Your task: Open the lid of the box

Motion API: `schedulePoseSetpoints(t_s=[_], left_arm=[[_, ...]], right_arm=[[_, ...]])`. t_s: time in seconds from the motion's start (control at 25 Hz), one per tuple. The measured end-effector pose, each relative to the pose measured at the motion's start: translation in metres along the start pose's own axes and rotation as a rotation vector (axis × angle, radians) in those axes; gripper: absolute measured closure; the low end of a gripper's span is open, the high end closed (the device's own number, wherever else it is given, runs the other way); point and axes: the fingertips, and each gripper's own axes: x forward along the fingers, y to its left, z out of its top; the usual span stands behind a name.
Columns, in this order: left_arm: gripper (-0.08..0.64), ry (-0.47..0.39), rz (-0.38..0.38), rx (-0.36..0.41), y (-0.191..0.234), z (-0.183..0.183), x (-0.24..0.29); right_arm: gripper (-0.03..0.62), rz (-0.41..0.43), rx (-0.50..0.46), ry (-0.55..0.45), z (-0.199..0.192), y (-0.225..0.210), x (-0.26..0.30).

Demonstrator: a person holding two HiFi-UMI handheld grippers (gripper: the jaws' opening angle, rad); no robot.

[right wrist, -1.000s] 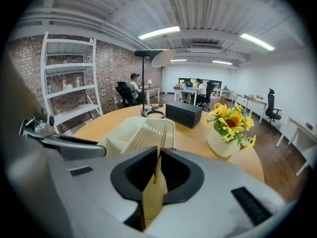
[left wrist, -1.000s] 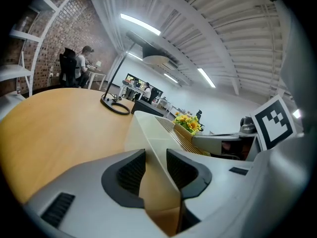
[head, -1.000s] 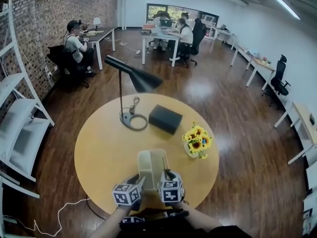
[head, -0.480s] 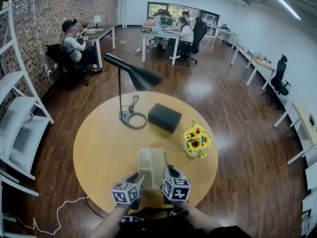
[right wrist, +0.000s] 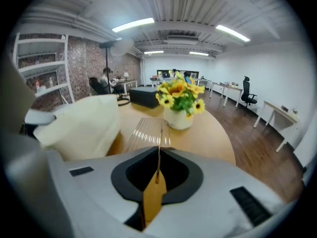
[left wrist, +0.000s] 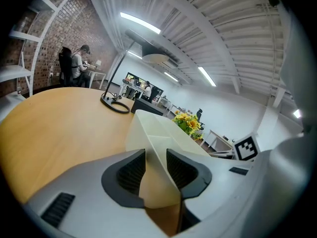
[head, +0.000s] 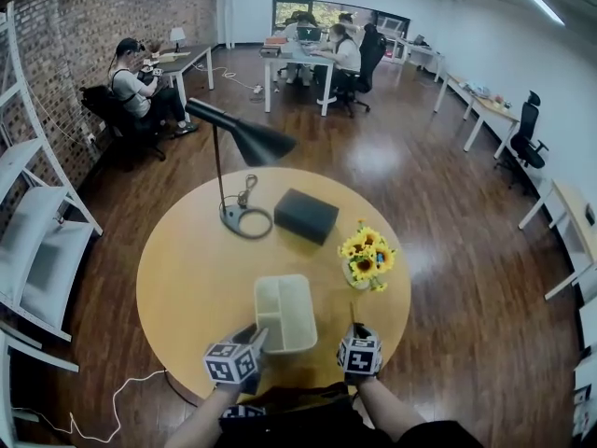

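A cream box (head: 284,313) with two open compartments sits near the front edge of the round wooden table (head: 187,278). My left gripper (head: 254,336) is shut on the box's near left wall; in the left gripper view the jaws (left wrist: 156,170) pinch that cream wall (left wrist: 158,133). Just right of the box, my right gripper (head: 355,329) is shut on the clear ribbed lid (head: 352,313). In the right gripper view the lid (right wrist: 148,133) runs edge-on out of the shut jaws (right wrist: 158,175), low over the table, with the box (right wrist: 84,125) to its left.
A vase of sunflowers (head: 364,261) stands just beyond the right gripper. A black box (head: 305,215) and a black desk lamp (head: 238,138) with its coiled cable sit farther back. White shelving (head: 37,222) is at the left; people sit at distant desks.
My right gripper has moved to the right, away from the box, carrying the clear lid off it. The box's compartments now show uncovered. The left gripper has stayed on the box.
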Motion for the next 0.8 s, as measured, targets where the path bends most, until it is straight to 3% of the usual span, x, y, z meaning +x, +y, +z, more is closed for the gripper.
schedulePoseSetpoints(t_s=[0.44, 0.68, 0.8], left_arm=[[0.442, -0.047, -0.001, -0.020, -0.004, 0.008, -0.018], [0.442, -0.097, -0.004, -0.064, -0.003, 0.014, -0.027], [0.442, -0.157, -0.007, -0.094, -0.003, 0.024, -0.037]], right_arm=[[0.577, -0.007, -0.025, 0.007, -0.015, 0.012, 0.027], [0.571, 0.016, 0.057, -0.024, -0.016, 0.001, 0.015], [0.589, 0.082, 0.117, -0.087, -0.004, -0.004, -0.010]])
